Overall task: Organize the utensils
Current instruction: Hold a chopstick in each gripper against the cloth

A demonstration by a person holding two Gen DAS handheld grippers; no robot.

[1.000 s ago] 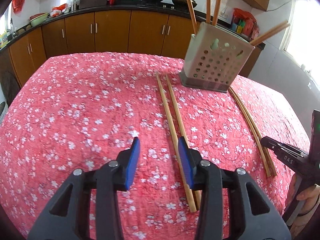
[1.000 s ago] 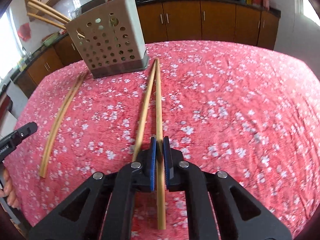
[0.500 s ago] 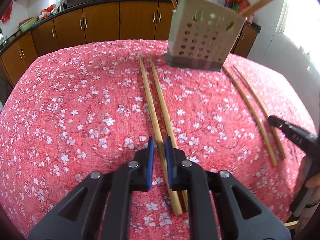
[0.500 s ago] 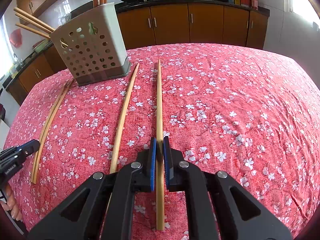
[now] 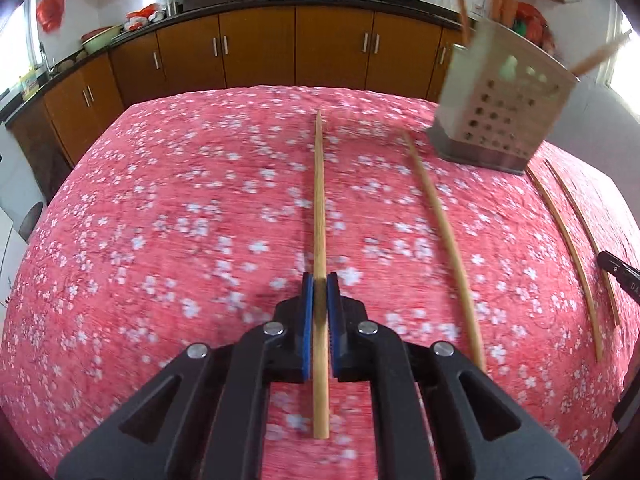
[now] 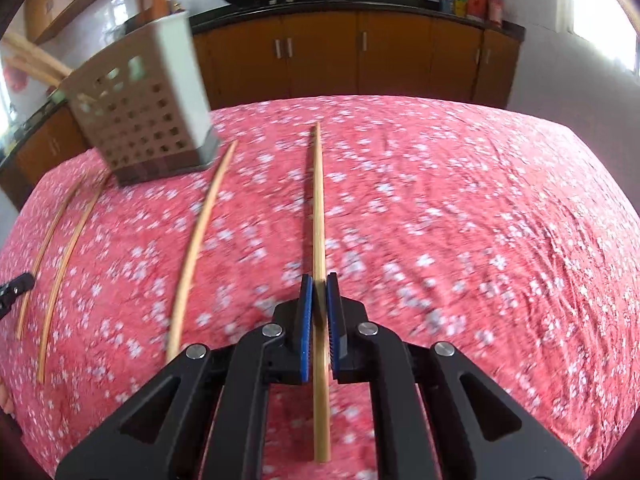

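My left gripper [image 5: 320, 280] is shut on a long wooden chopstick [image 5: 319, 200] that points away across the red flowered cloth. A second chopstick [image 5: 440, 220] lies loose to its right. The perforated grey holder [image 5: 500, 120] stands at the far right with several chopsticks in it. In the right wrist view my right gripper [image 6: 319, 280] is shut on another chopstick [image 6: 318, 200]. A loose chopstick [image 6: 200, 232] lies to its left, below the holder [image 6: 148, 120]. Each held stick pokes out behind the blue pads.
Two more chopsticks [image 5: 568, 248] curve along the right side of the table, with one of the right gripper's fingers [image 5: 618, 274] beside them. Brown kitchen cabinets [image 5: 256, 52] and a dark counter with pans run behind the table. The cloth [image 6: 480, 220] falls away at the table's edges.
My left gripper went from open beside the chopstick pair to shut on the left one, which now sits apart from its partner. The right gripper kept its grip, and its stick drew away from its neighbour.
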